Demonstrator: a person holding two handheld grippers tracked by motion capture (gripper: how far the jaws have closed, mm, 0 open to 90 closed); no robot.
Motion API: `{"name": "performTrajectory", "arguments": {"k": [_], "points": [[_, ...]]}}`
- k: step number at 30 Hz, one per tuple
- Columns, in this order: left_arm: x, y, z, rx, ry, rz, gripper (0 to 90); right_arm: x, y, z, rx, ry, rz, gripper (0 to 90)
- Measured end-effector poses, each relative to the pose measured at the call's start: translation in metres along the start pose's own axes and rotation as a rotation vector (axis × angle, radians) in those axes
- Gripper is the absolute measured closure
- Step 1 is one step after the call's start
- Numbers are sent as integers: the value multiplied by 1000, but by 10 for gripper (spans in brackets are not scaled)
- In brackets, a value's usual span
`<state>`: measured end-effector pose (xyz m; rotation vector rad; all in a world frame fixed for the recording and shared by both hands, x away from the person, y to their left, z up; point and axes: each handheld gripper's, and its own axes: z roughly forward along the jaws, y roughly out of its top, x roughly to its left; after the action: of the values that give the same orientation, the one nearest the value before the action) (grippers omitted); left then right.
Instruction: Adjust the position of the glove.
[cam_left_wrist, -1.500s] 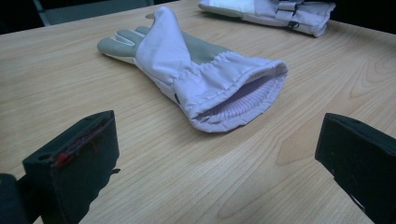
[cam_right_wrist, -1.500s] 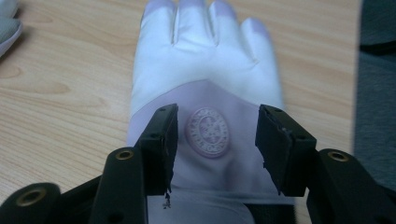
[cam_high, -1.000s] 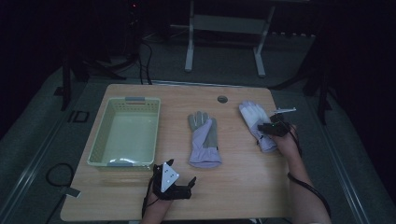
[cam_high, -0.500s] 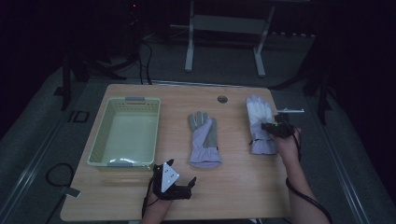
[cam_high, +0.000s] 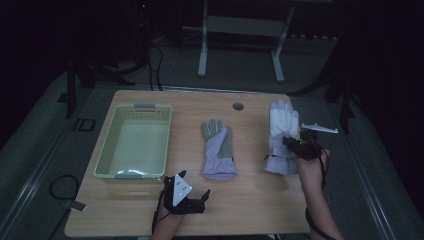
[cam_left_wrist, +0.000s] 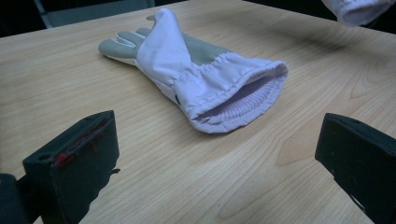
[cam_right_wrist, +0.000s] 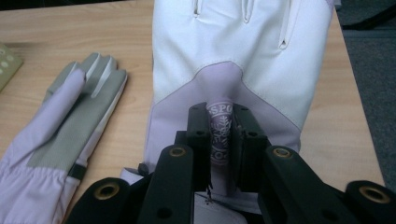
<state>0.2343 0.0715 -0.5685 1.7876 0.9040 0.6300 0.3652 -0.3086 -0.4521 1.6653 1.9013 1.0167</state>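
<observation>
From above, the right hand-held gripper (cam_high: 298, 145) has pinched a fold of the white glove (cam_high: 279, 131) at the right side of the wooden surface (cam_high: 250, 200). A second ago that glove lay slanted with the jaws just closing over its cuff end; now it points straight toward the far edge and its near end looks raised off the wood. The grey-palmed glove (cam_high: 218, 148) lies flat in the middle, and the pale green basket (cam_high: 133, 141) sits at the left with nothing in it. The left hand-held gripper (cam_high: 192, 197) rests at the near edge, as it did before.

In the left gripper view its jaws stand wide apart, holding nothing, with the grey-palmed glove (cam_left_wrist: 196, 74) just beyond them, cuff opening toward the camera; the lifted cuff of the white glove (cam_left_wrist: 357, 9) hangs at the top right.

In the right gripper view the jaws are clamped on a logo-printed pinch of the white glove (cam_right_wrist: 243, 51). I'd say the grasp is made, so the carry, likely to the basket, can begin.
</observation>
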Motion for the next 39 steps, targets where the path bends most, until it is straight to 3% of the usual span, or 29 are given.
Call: {"name": "performTrajectory", "arguments": {"k": [5, 12, 23, 29, 35, 39], "points": [[0, 0, 0, -1, 0, 6, 0, 4, -18, 12, 25, -15, -8, 790], [-1, 0, 1, 3, 0, 7, 0, 1, -33, 40, 76, -40, 41, 782], [-1, 0, 1, 6, -1, 15, 0, 2, -38, 70, 148, -87, -19, 719], [-1, 0, 1, 5, -2, 14, 0, 3, -38, 74, 163, -92, -61, 653], [-1, 0, 1, 6, -2, 13, 0, 7, -34, 67, 163, -110, -149, 598], [-1, 0, 1, 6, -2, 14, 0, 9, -28, 60, 173, -93, -167, 543]]}}
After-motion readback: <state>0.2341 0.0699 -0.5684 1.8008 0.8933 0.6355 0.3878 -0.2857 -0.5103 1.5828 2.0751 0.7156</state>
